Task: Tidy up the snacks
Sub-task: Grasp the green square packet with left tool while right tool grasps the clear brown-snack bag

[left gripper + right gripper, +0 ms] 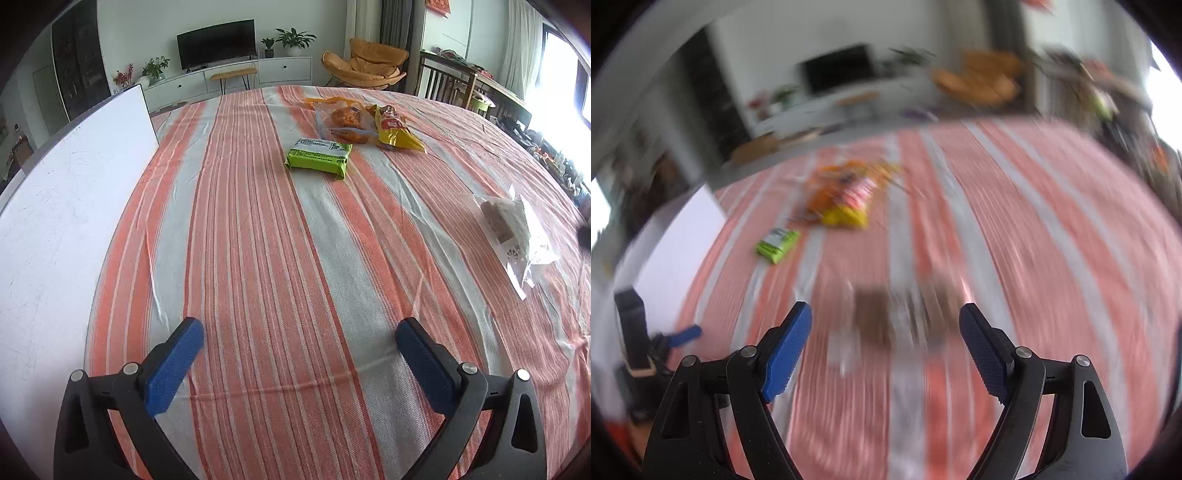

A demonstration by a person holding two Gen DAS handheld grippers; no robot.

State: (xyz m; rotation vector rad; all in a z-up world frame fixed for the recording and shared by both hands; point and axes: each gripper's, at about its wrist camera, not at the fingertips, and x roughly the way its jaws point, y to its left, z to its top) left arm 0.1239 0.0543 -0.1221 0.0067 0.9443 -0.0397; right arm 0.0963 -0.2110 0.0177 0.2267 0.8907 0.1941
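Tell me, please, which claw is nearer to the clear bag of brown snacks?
Right. The right claw is open with the clear bag just ahead between its fingers, blurred. The left claw is open over bare cloth, the bag well off to its right.

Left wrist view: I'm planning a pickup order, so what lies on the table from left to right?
White board → green packet → yellow snack bag → clear bag with a brown snack.

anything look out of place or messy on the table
The clear bag lies alone near the right edge, crumpled, far from the green pack, orange bag and yellow bag clustered at the far end. Nothing spilled.
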